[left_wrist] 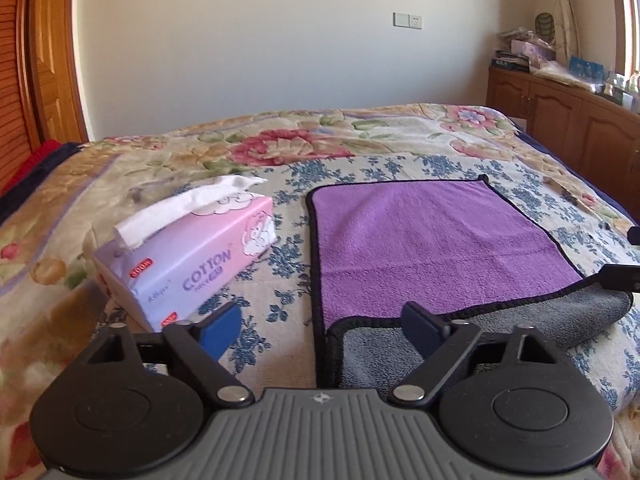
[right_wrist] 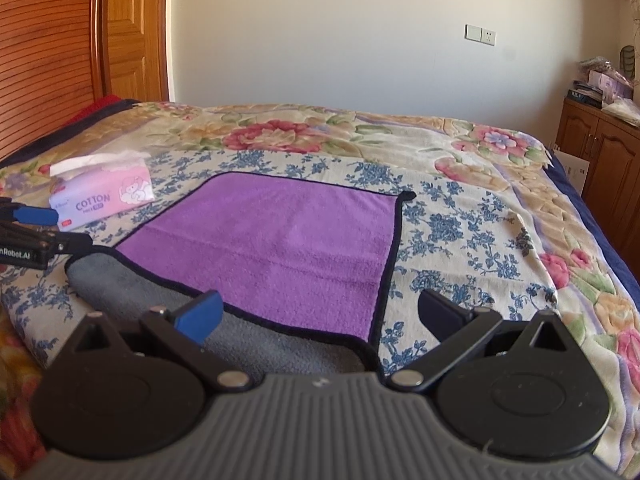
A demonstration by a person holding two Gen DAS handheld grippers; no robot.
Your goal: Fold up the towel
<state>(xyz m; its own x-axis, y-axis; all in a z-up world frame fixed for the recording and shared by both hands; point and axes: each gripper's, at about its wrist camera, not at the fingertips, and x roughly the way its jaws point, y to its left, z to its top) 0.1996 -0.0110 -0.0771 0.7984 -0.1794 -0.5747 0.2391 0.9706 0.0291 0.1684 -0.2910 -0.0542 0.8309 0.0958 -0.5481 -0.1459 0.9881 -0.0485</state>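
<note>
A purple towel [left_wrist: 432, 240] with black trim lies flat on the bed, its near edge turned over to show the grey underside [left_wrist: 372, 348]. It also shows in the right wrist view [right_wrist: 280, 248], with the grey fold [right_wrist: 256, 340] nearest me. My left gripper [left_wrist: 324, 320] is open, its jaws wide apart over the towel's near left corner. My right gripper [right_wrist: 320, 312] is open over the near right corner. Neither holds anything. The right gripper's fingertips [left_wrist: 624, 276] show at the right edge of the left wrist view.
A pink tissue box [left_wrist: 188, 256] lies left of the towel, also in the right wrist view [right_wrist: 102, 196]. The floral bedspread [left_wrist: 280, 148] covers the bed. Wooden cabinets [left_wrist: 560, 120] stand at the right, a wooden door [right_wrist: 128, 32] at the left.
</note>
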